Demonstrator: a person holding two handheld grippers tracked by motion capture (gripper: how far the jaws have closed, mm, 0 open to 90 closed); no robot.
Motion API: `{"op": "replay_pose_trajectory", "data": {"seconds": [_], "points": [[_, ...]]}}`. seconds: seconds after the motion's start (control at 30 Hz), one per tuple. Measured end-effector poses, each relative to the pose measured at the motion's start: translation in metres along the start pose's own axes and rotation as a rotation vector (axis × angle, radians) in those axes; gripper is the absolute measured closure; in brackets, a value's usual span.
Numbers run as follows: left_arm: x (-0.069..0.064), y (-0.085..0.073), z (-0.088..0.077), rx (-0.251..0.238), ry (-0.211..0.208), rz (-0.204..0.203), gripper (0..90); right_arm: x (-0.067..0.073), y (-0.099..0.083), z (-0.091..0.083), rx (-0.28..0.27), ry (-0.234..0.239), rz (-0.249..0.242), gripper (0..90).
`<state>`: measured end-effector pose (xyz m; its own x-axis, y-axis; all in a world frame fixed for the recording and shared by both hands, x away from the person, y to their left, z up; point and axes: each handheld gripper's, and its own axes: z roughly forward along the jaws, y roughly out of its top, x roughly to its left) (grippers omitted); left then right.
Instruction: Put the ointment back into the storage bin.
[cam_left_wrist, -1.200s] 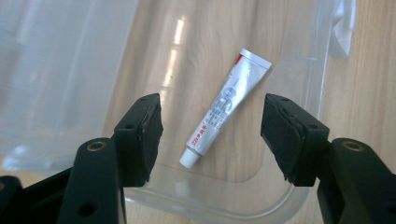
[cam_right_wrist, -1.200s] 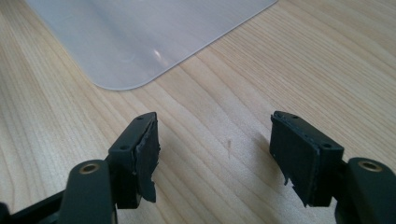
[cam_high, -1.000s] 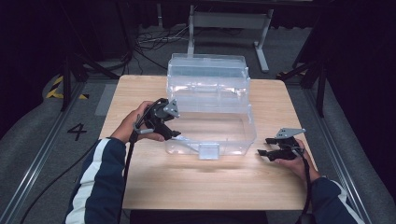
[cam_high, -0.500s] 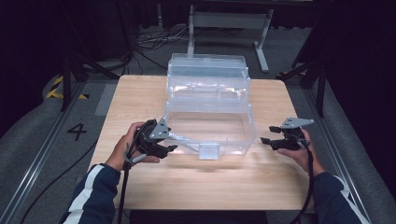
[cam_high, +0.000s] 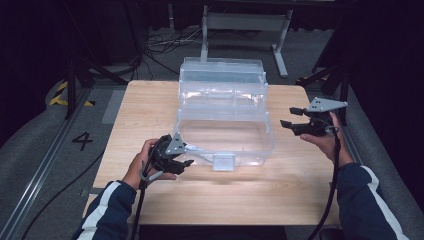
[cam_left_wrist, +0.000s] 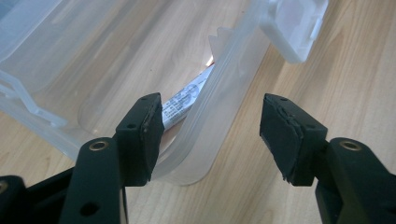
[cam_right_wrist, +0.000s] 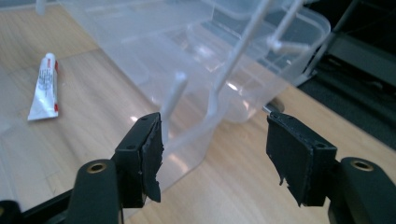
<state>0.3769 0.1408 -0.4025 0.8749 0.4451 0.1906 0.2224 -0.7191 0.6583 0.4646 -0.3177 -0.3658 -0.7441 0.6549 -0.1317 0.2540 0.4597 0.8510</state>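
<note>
An open clear plastic tool box (cam_high: 225, 135) with fold-out trays stands mid-table. My left gripper (cam_high: 185, 156) is at the box's front left corner. In the left gripper view its jaws (cam_left_wrist: 210, 121) have been closing and straddle the rounded corner wall (cam_left_wrist: 205, 126); the pads stand clear of it. A white tube (cam_left_wrist: 184, 100) with red print lies inside. My right gripper (cam_high: 287, 116) is raised beside the box's right side. Its jaws (cam_right_wrist: 215, 140) have just been closing, with the box's corner and a thin hinge rod (cam_right_wrist: 173, 98) between them, not gripped. The tube (cam_right_wrist: 44, 88) lies on the box floor.
The wooden table (cam_high: 150, 105) has bare room left, right and in front of the box. A white latch (cam_high: 223, 161) sticks out at the box's front. Behind the table stand a metal frame (cam_high: 240, 25) and floor cables (cam_high: 160, 45).
My left gripper has come down and toward the front left corner of the box. My right gripper has risen from the table to beside the box's right wall.
</note>
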Motion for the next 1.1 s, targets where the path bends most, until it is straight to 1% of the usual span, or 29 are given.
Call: {"op": "replay_pose_trajectory", "data": {"seconds": [0.07,0.1,0.13,0.2,0.27,0.3,0.37,0.4,0.43,0.47,0.5,0.53,0.57,0.6,0.67,0.7,0.73,0.77,0.8,0.87,0.9,0.93,1.0,1.03,1.07,1.1], "points": [[0.001,0.0,0.001,0.001,-0.005,-0.005,40.6,-0.001,0.014,0.001,-0.015,0.013,-0.012,36.9],[0.002,0.0,0.001,0.0,-0.005,-0.006,42.2,-0.001,0.021,0.002,-0.017,0.019,-0.018,36.9],[0.003,0.0,0.001,0.002,-0.013,-0.007,42.6,-0.001,0.027,0.003,-0.023,0.021,-0.026,36.9],[0.004,0.0,0.001,0.001,-0.015,-0.005,44.0,-0.001,0.048,0.004,-0.053,0.043,-0.037,37.6],[0.005,0.0,0.003,0.001,-0.013,-0.006,45.4,0.0,0.067,0.009,-0.061,0.048,-0.067,38.0],[0.006,0.0,0.003,0.004,-0.013,-0.002,45.4,0.0,0.067,0.009,-0.061,0.048,-0.067,38.0],[0.008,-0.001,0.005,0.004,-0.024,0.0,45.8,0.002,0.083,0.017,-0.042,0.05,-0.107,38.4],[0.01,-0.001,0.006,0.004,-0.03,-0.001,46.8,0.003,0.09,0.021,-0.043,0.055,-0.118,38.8],[0.011,-0.001,0.007,0.003,-0.034,-0.006,48.2,0.005,0.097,0.027,-0.048,0.072,-0.118,39.3],[0.014,-0.001,0.01,0.004,-0.048,-0.016,48.6,0.007,0.102,0.031,-0.041,0.084,-0.126,40.0],[0.015,-0.001,0.012,0.013,-0.051,-0.01,48.5,0.01,0.11,0.039,-0.02,0.087,-0.158,40.8],[0.015,-0.001,0.016,0.029,-0.054,-0.011,49.2,0.012,0.114,0.044,-0.014,0.094,-0.171,43.0],[0.015,-0.001,0.016,0.029,-0.054,-0.011,49.9,0.012,0.114,0.044,-0.014,0.094,-0.171,43.0],[0.015,-0.001,0.019,0.03,-0.051,-0.004,51.2,0.015,0.123,0.058,0.025,0.116,-0.211,43.9],[0.015,0.0,0.018,0.025,-0.058,-0.001,56.0,0.016,0.127,0.07,0.05,0.131,-0.205,43.7],[0.015,0.0,0.018,0.025,-0.058,-0.001,58.0,0.016,0.127,0.07,0.05,0.131,-0.205,43.7],[0.016,0.0,0.018,0.023,-0.059,0.001,58.0,0.016,0.129,0.075,0.064,0.126,-0.207,43.6],[0.016,0.001,0.018,0.031,-0.054,0.003,62.0,0.015,0.13,0.081,0.083,0.118,-0.204,43.8],[0.017,0.001,0.018,0.038,-0.058,0.015,63.7,0.014,0.13,0.085,0.102,0.116,-0.201,43.8],[0.019,0.003,0.019,0.049,-0.078,0.019,65.6,0.013,0.132,0.096,0.149,0.096,-0.22,43.9],[0.019,0.003,0.019,0.049,-0.078,0.019,66.2,0.013,0.132,0.096,0.149,0.096,-0.22,43.9],[0.018,0.004,0.021,0.052,-0.084,0.018,66.4,0.011,0.133,0.103,0.182,0.107,-0.217,44.4],[0.019,0.004,0.021,0.05,-0.092,0.025,66.6,0.011,0.134,0.105,0.186,0.108,-0.215,45.8],[0.02,0.004,0.021,0.051,-0.1,0.023,67.3,0.01,0.134,0.108,0.208,0.096,-0.225,47.5],[0.021,0.004,0.021,0.051,-0.106,0.027,67.9,0.01,0.135,0.11,0.227,0.095,-0.241,48.6],[0.021,0.005,0.021,0.055,-0.109,0.031,68.8,0.01,0.135,0.11,0.234,0.093,-0.245,50.7]]}}
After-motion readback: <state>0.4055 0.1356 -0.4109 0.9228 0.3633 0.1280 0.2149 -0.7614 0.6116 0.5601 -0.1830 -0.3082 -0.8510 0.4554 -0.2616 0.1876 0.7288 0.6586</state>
